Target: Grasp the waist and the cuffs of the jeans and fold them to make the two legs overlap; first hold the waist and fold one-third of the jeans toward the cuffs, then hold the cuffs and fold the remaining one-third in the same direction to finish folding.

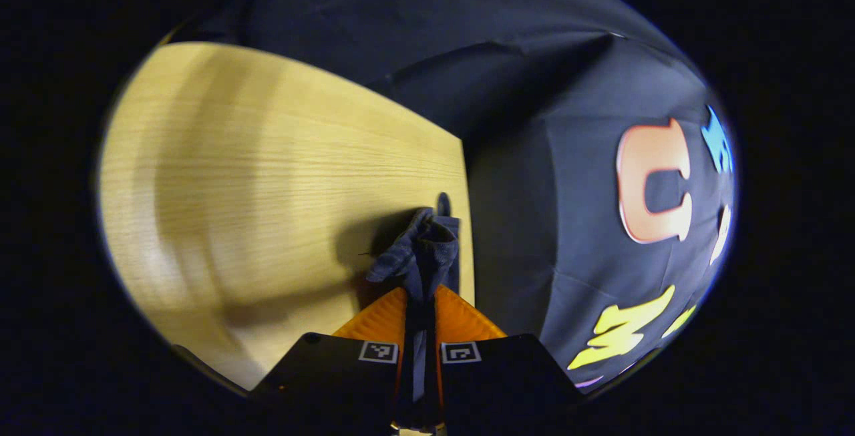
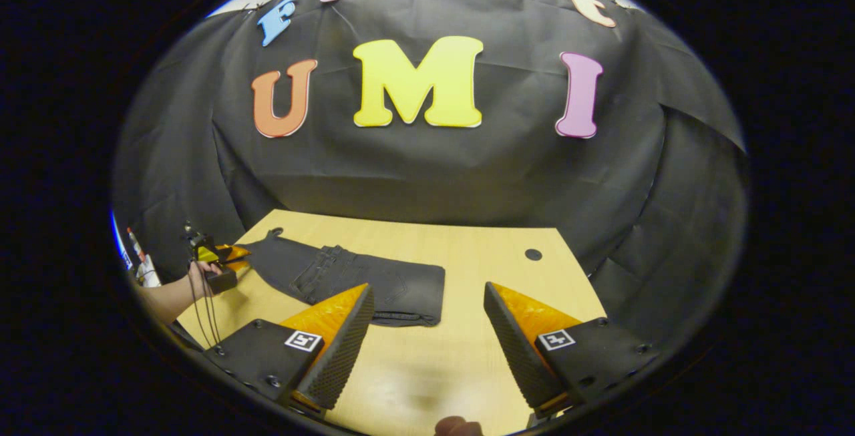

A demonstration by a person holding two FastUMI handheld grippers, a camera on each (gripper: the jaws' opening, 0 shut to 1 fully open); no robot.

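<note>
At the table's [image 2: 427, 369] left edge the left gripper [image 1: 421, 302] pinches a bunched cuff end of the jeans [image 2: 354, 279] — both fingers pressed on the denim. The jeans lie flat, long axis running left to right, probably soft and fairly heavy. The right gripper [image 2: 427, 316] hovers spread — empty.

Dark jeans [image 2: 361, 279] lie flat on the counter [image 2: 467, 249], legs overlapped, waist end nearest. Far cuff end [image 1: 424, 249] bunched and lifted at the counter's edge.
</note>
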